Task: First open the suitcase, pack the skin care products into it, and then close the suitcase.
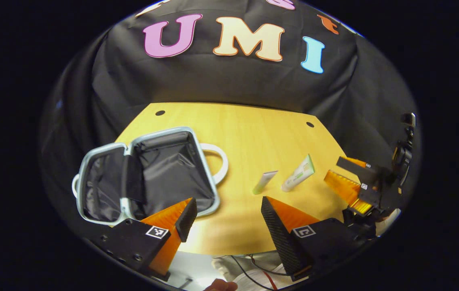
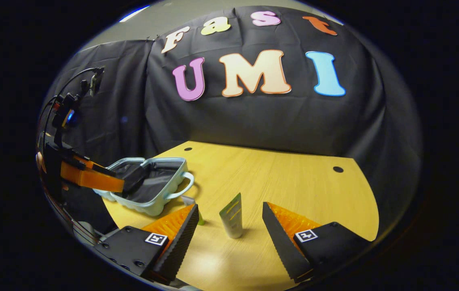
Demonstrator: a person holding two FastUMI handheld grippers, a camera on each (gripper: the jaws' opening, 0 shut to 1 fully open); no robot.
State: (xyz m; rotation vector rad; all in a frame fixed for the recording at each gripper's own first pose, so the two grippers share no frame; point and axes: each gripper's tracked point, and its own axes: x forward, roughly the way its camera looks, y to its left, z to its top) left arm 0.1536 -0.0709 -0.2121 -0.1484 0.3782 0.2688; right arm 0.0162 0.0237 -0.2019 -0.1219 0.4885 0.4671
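— Suitcase (image 1: pixel 148 178) first: where do you have it?

— I see it lying open on the bench (image 1: pixel 249 133), at the left in my left gripper view, both halves flat and the dark lining showing. One pale handle loop sticks out on its right side. In my right gripper view the suitcase (image 2: pixel 148 190) sits at the far left of the bench (image 2: pixel 294 178).

— And the skin care tubes?

— Two of them lie on the bare wood, well apart from the suitcase. The small tube (image 1: pixel 264 182) lies nearer the middle, and the larger tube (image 1: pixel 299 173) is just to its right, both slanted, close together but not touching. From the right side, the larger tube (image 2: pixel 231 220) lies between my fingers, a little ahead of them, cap end toward me. The small tube (image 2: pixel 191 206) peeks out beside my left finger, mostly hidden behind it.

— What about the left hand-held gripper (image 1: pixel 227 220)?

— Its fingers stand wide apart over the near edge of the bench, nothing between them. Its left finger overlaps the suitcase's near corner in the picture; I cannot tell whether it touches.

— And the right hand-held gripper (image 2: pixel 229 224)?

— Also spread wide, with the larger tube in the gap and neither finger on it. In the left gripper view I see that hand-held gripper (image 1: pixel 348 178) at the right edge of the bench, near the larger tube.
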